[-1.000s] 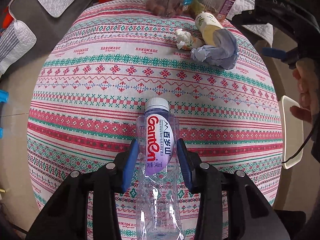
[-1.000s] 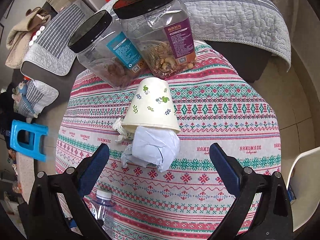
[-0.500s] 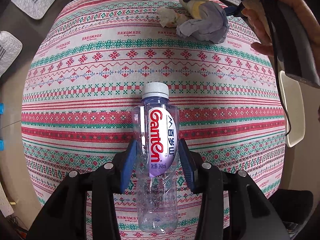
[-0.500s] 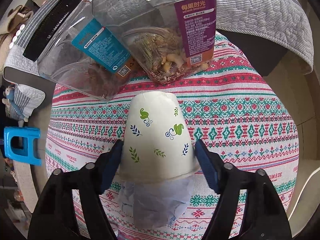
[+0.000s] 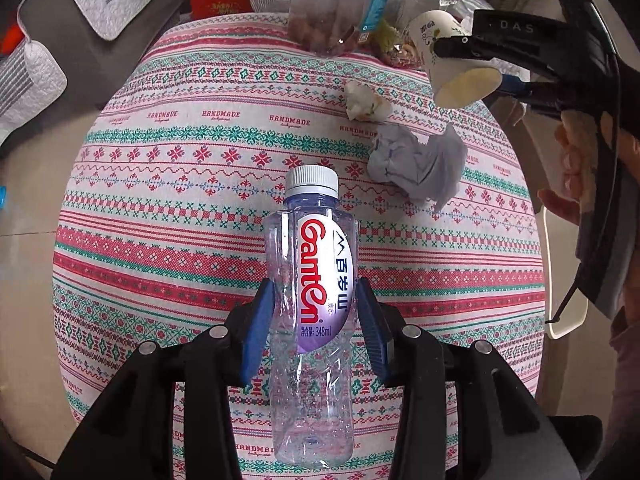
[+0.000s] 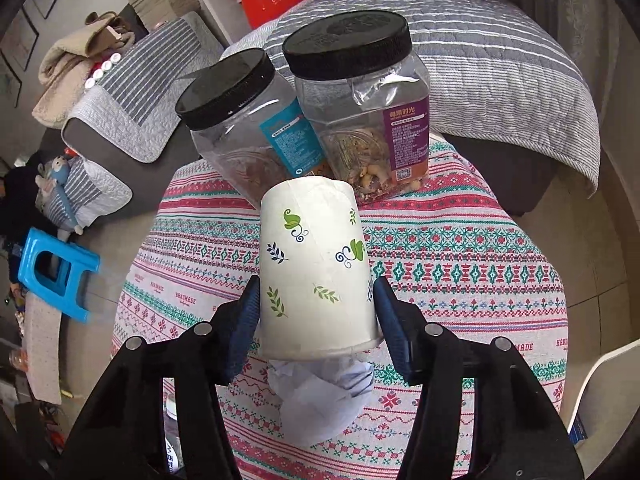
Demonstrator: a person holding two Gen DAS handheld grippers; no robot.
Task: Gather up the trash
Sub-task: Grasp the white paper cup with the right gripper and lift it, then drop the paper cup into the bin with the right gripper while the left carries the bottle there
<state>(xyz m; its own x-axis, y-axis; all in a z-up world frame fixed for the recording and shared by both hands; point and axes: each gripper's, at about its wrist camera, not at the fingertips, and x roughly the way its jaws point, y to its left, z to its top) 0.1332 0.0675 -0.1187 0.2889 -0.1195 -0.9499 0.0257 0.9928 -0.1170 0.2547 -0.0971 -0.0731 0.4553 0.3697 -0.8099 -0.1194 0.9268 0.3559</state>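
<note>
The clear water bottle (image 5: pixel 312 320) shows "Ganten" in big red letters down its purple-and-white label, with "348ml" printed small at the near end. The striped tablecloth (image 5: pixel 160 200) repeats the word "HANDMADE" in little red capitals along a far band and again at its near edge. On the black body of the right claw (image 5: pixel 492 64), far right, pale letters read "DAS". The jar labels are too small to read.

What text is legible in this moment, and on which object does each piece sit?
"Ganten", "348ml": label of the water bottle in the left gripper.
"HANDMADE": repeated along the tablecloth.
"DAS": right gripper body, seen from the left wrist view.
Chinese heading on the purple-label jar: too blurred to read.
Blue-label jar: print too small.
Paper cup: leaf pattern, no words.
</note>
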